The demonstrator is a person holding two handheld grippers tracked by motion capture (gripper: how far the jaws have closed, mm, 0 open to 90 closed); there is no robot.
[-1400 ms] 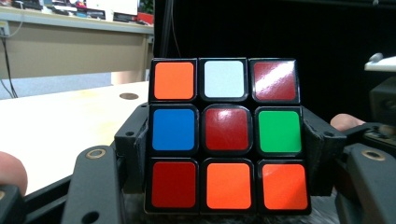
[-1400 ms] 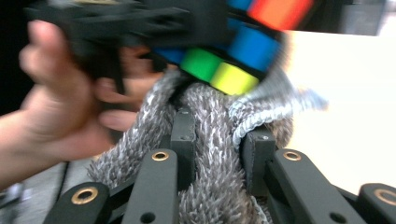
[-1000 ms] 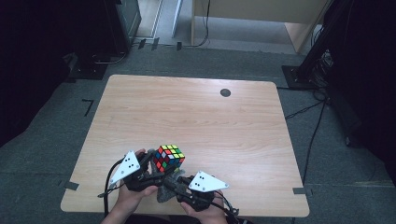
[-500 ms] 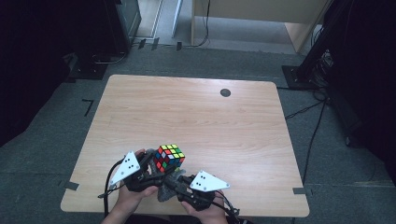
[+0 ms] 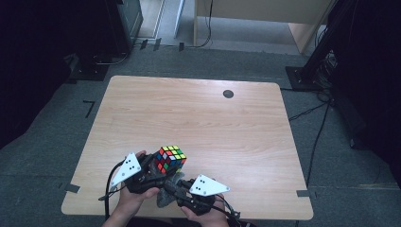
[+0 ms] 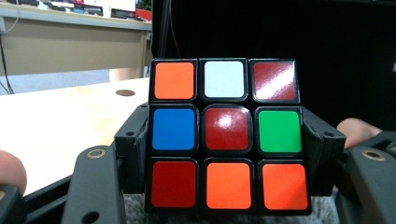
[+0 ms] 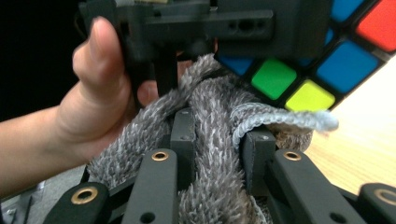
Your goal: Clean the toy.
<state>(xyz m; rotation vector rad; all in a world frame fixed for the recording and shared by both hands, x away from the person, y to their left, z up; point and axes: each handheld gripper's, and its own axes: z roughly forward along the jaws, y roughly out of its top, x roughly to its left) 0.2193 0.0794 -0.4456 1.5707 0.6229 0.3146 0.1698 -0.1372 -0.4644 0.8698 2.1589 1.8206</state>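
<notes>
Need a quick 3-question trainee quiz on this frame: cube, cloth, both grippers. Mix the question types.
1. True or false: the left gripper holds the Rubik's cube by its two sides.
2. What is clamped in the right gripper? A) grey fuzzy cloth B) sponge C) nothing
3. What colour is the centre sticker of the cube face in the left gripper view?

Key: 1 true; 2 A; 3 red.
</notes>
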